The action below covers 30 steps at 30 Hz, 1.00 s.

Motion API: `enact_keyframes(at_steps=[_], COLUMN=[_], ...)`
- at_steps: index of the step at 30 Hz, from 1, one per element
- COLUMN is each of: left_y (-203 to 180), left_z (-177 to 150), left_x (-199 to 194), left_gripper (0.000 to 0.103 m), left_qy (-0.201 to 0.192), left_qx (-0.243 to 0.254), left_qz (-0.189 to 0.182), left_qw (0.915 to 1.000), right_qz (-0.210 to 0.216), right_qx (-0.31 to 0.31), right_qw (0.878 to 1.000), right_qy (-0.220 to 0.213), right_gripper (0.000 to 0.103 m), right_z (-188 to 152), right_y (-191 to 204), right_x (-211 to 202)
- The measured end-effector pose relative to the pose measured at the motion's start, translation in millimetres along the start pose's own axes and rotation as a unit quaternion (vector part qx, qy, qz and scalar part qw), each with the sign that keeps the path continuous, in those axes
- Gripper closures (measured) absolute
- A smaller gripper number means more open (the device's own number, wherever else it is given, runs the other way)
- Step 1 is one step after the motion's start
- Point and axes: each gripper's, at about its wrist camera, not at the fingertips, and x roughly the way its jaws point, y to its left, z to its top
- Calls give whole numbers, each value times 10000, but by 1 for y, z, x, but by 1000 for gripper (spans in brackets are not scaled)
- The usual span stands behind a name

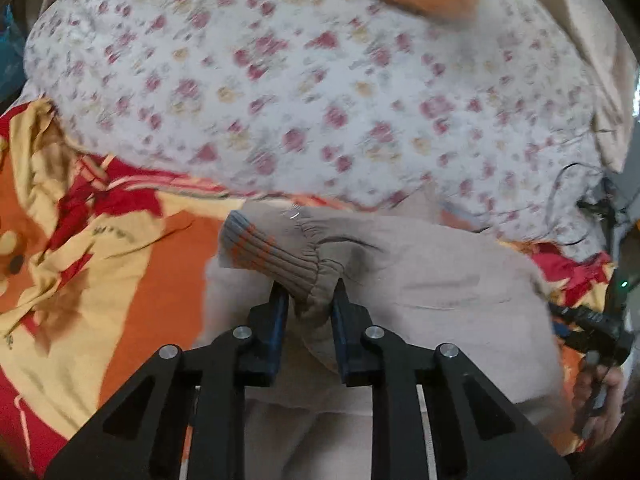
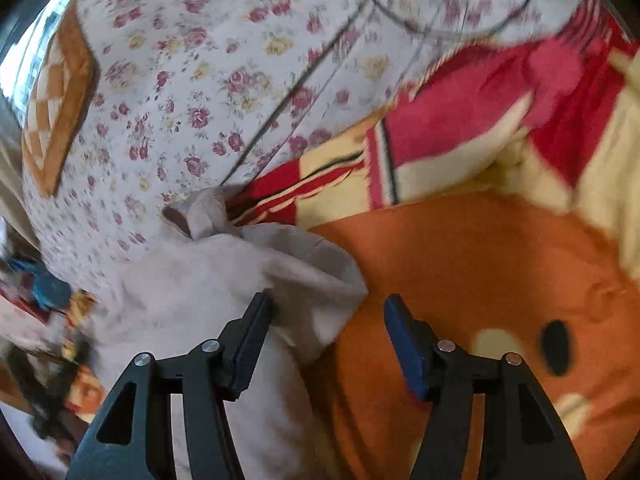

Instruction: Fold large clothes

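The task looks to be somewhere in the middle, as far as I can judge; the beige garment [image 1: 420,280], a soft sweatshirt or jacket, lies partly gathered on the bed and is not yet a flat, neat packet; the left gripper [image 1: 310,300] has its jaws clenched on the fabric just below the ribbed cuff [image 1: 272,256], which has grey and orange stripes, so one sleeve is in hand; the right gripper [image 2: 326,312] has its jaws released and wide apart; its left jaw touches a rounded fold of the garment [image 2: 224,300], its right jaw stands over the orange blanket, and nothing is pinched between them; I judge that the sleeve must be laid across the body, and the body folded and smoothed after that; how many folds are already made I cannot tell, because the cloth is bunched and both views are blurred; the surface is a bed, not a table; under the garment lies an orange blanket [image 2: 480,264] with red and cream shapes and a cartoon face; beyond it a white floral sheet [image 1: 280,80] covers the rest, with an orange checked cushion [image 2: 60,100] at the far edge; a thin dark cable [image 2: 304,76] crosses the sheet in the right wrist view
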Motion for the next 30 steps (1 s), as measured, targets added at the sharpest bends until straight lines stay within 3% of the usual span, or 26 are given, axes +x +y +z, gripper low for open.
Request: enact_keyframes(at_steps=[2,3,4,5,6,9,13,15,17,18,20,21,22,24,25,26,27,28,30], left_y=[6,9,12,13,14,8,1,2,0,-1,-1,-1,0,0,-1,-3,-4,-6,-10], left_z=[-11,-16,-20,-21,-23,-21,-16,-15,-19,-22,-28,-29,-31,-32,-33,-34,-35,-37,-40], left_x=[18,25,33,35,37,35,32,36,47,51,52,51,50,51,52,53,52,50,47], left_gripper=[85,85,85,85,85,85,83,79,77,77,75,74,74,74,73,70,66,62,41], left_qy=[294,394,481,517,547,509,457,499,697,758,717,681,653,643,647,636,628,638,611], left_qx=[-64,-125,-200,-235,-266,-206,-183,-302,-262,-193,-90,-77,-90,-150,-166,-175,-180,-167,-81], left_qz=[123,152,118,104,88,30,-87,-124,-39,39,87,82,72,38,29,41,40,7,-4], left_qw=[9995,9990,9986,9983,9981,9985,9987,9982,9972,9969,9973,9976,9978,9978,9978,9978,9979,9978,9981], right_qz=[337,443,515,535,304,11,-591,-1141,-1266,-1227,-1139,-1005,-694,-35,49,-29,-204,-276,-391], right_qx=[232,292,241,82,-193,-633,-744,-1172,-1119,-1043,-869,-815,-751,-706,-794,-945,-1103,-1236,-1387], right_qw=[9990,9983,9981,9983,9993,9964,9936,9834,9837,9858,9888,9906,9938,9969,9967,9955,9932,9910,9892], right_qy=[190,258,249,206,57,-568,-603,-789,-624,-487,-419,-443,-446,-347,-183,68,317,439,251], right_gripper=[42,49,76,98,102,102,102,102,102,101,89,69,42,21,22,24,53,100,98], right_z=[0,-1,-1,0,3,15,25,24,22,21,13,8,0,-23,-33,-42,-50,-55,-57], right_y=[-1,-1,2,6,13,24,22,28,26,23,20,20,21,28,32,37,39,39,35], right_x=[14,20,22,22,18,-4,0,5,12,11,-5,-15,-27,-39,-35,-25,-13,-7,-15])
